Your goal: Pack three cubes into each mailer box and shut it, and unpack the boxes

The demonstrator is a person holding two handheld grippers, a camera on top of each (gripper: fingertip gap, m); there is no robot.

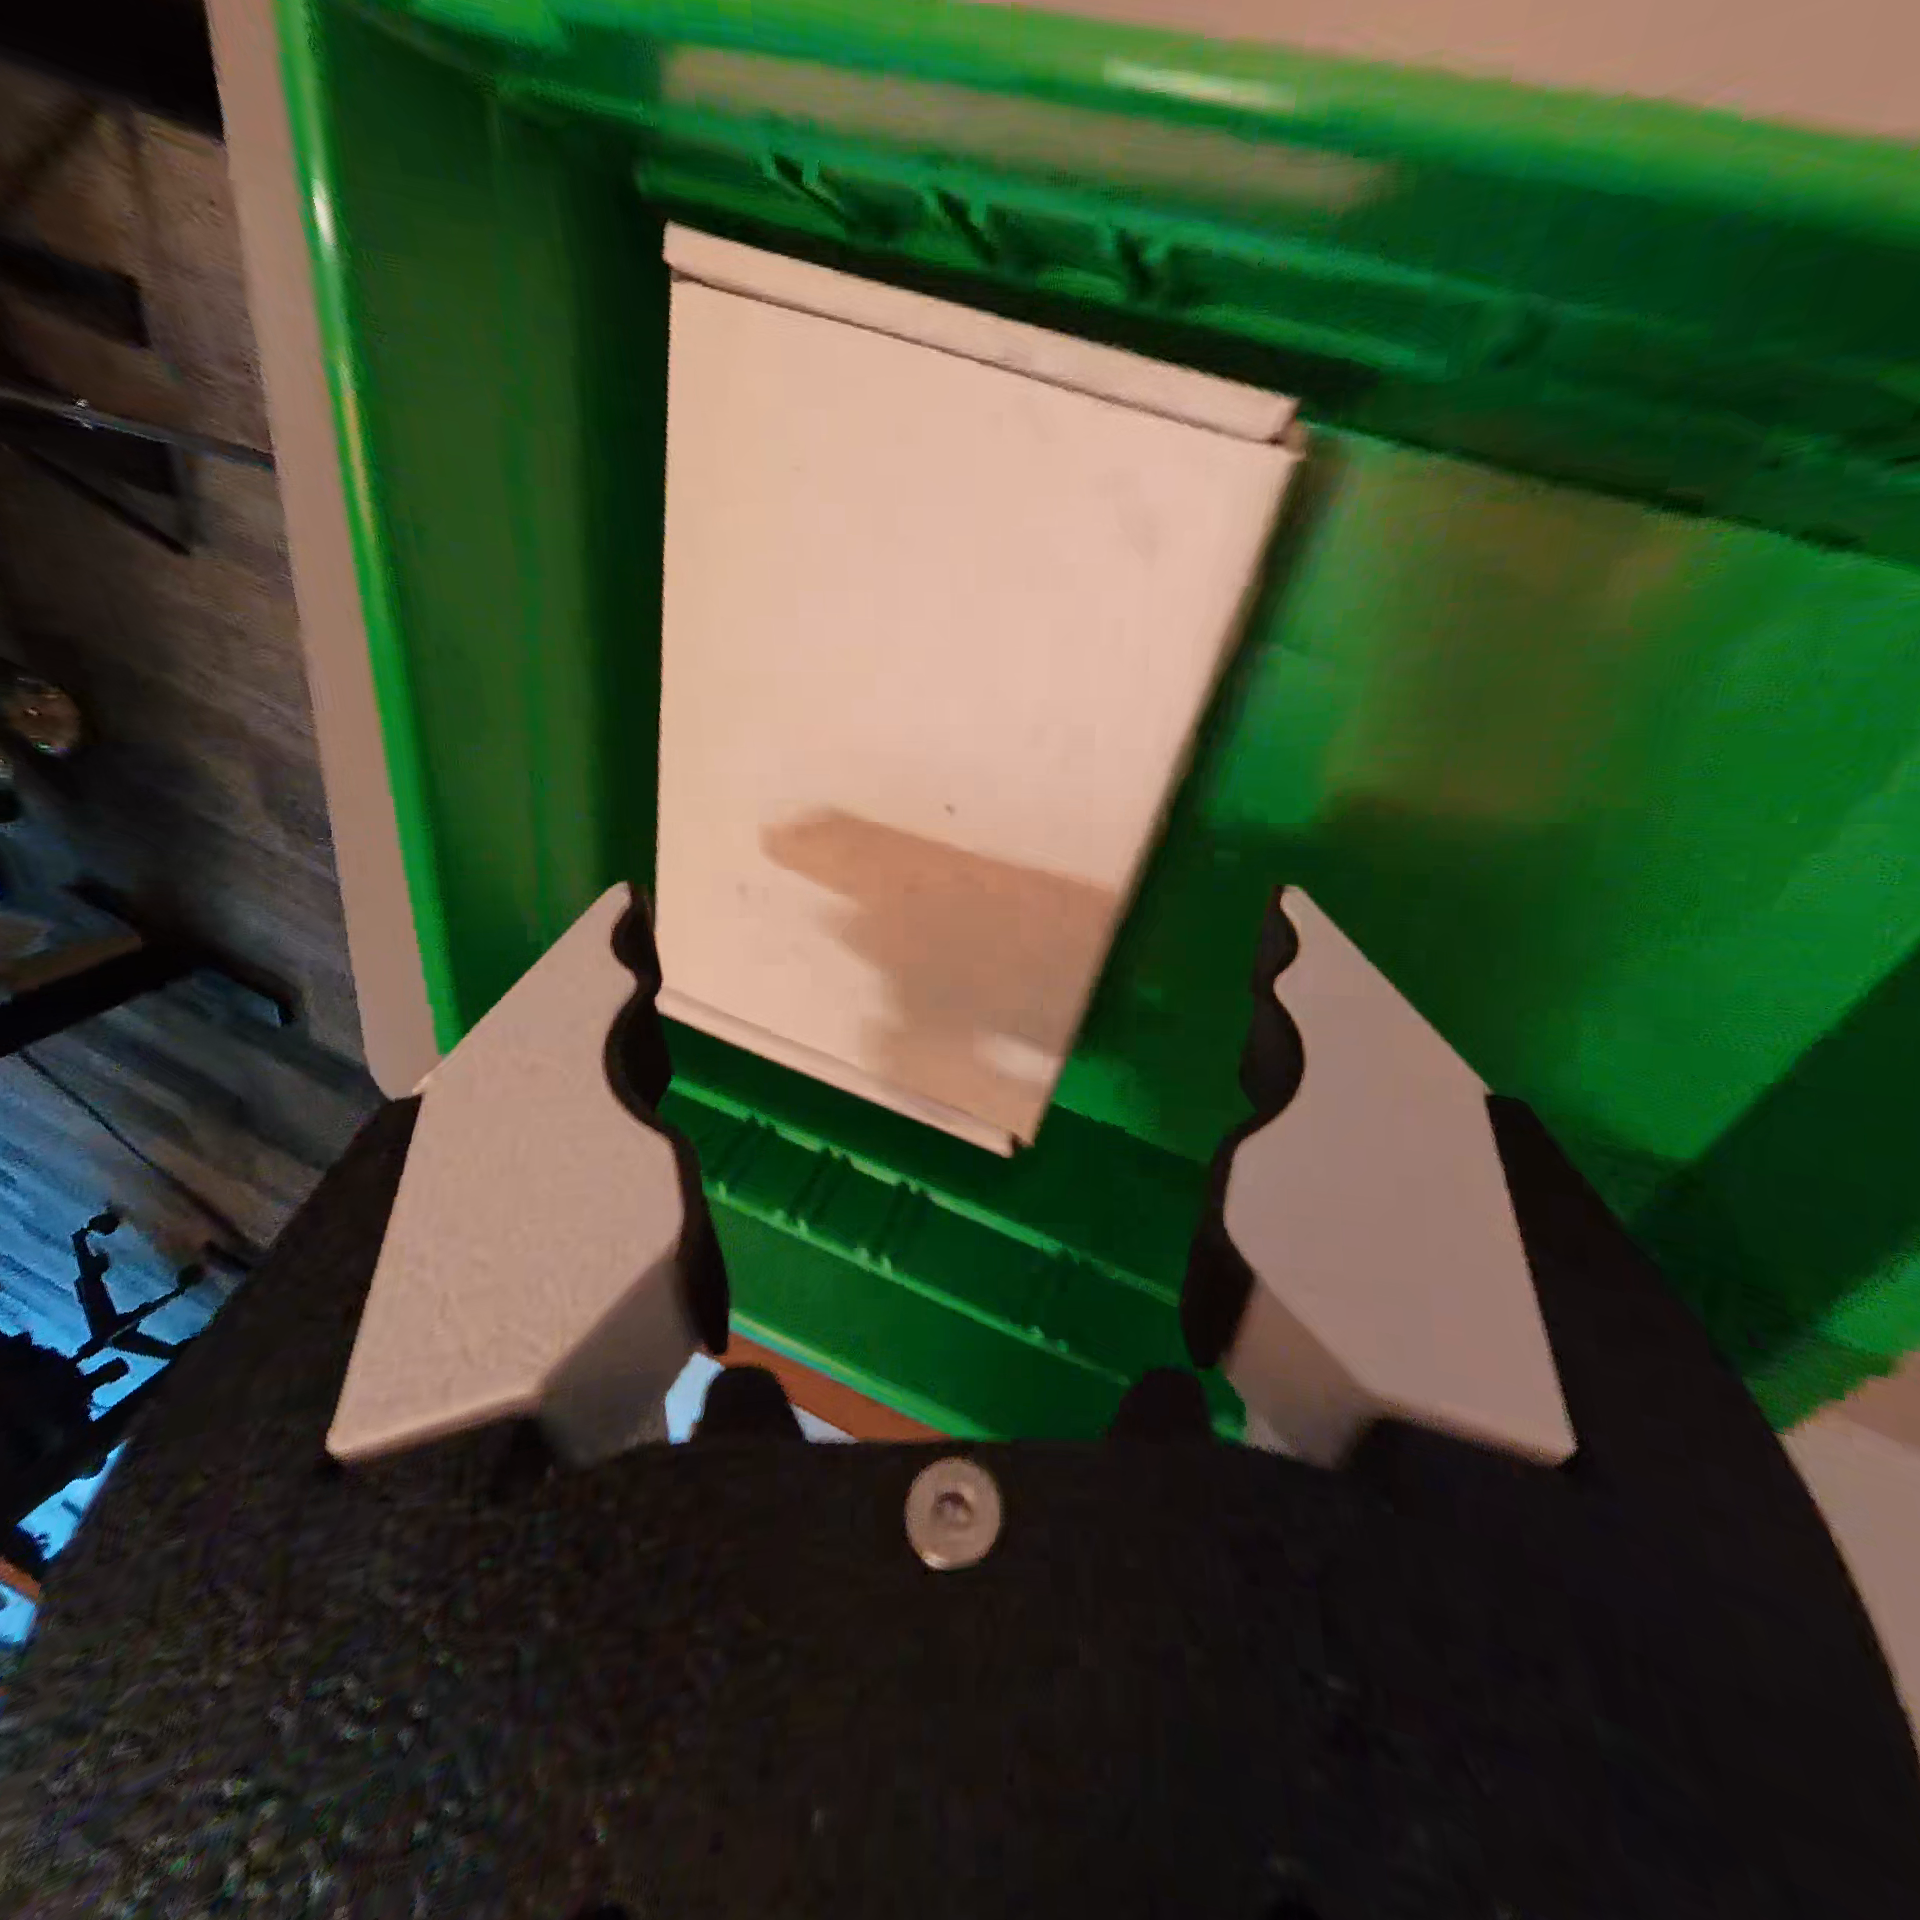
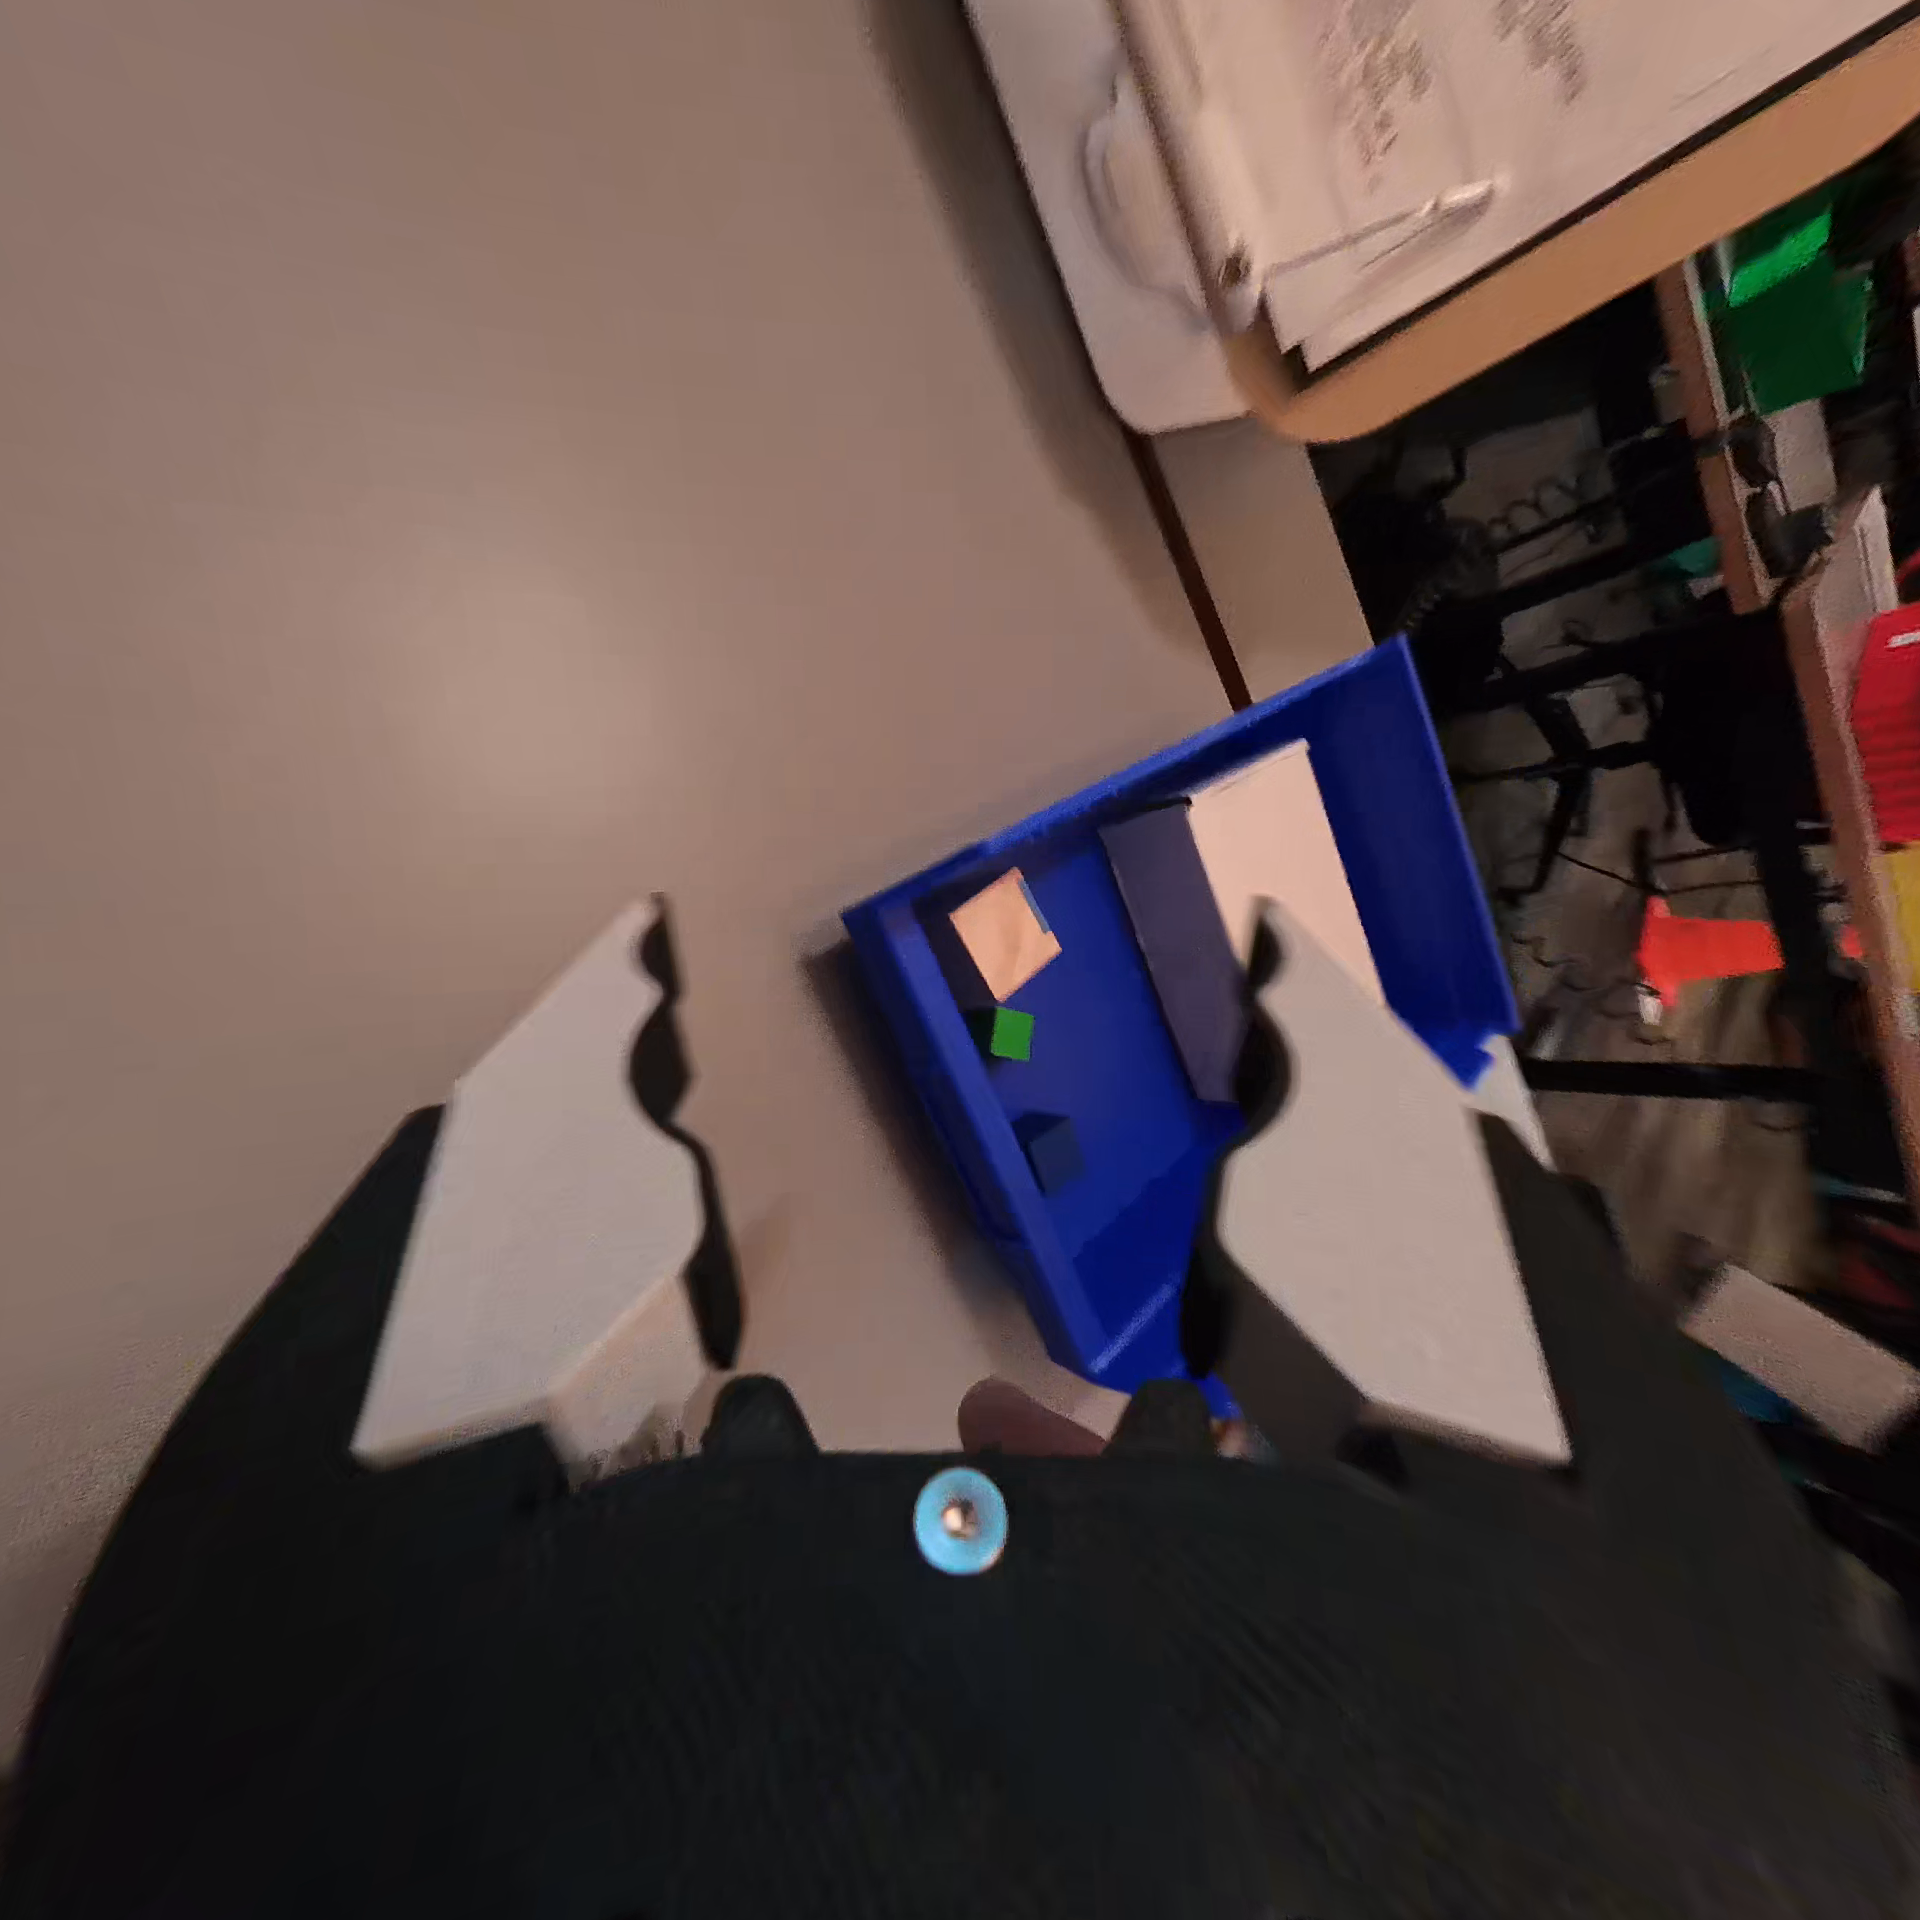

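In the left wrist view a shut white mailer box (image 1: 935, 665) lies inside a green bin (image 1: 1558, 644). My left gripper (image 1: 961, 914) is open and empty, just above the box's near end. In the right wrist view a blue bin (image 2: 1444, 852) sits on the pale table (image 2: 416, 520). It holds a pale cube (image 2: 1003, 940), a green cube (image 2: 1011, 1034), a blue cube (image 2: 1051, 1151) and a white box (image 2: 1262, 842) beside a dark blue panel (image 2: 1169, 935). My right gripper (image 2: 956, 914) is open and empty, above the bin's near side.
The green bin sits near the table's left edge, with wood floor (image 1: 156, 675) beyond. A white device with papers (image 2: 1351, 156) lies at the far right of the table. Cluttered shelves and cables (image 2: 1714, 623) stand past the right edge.
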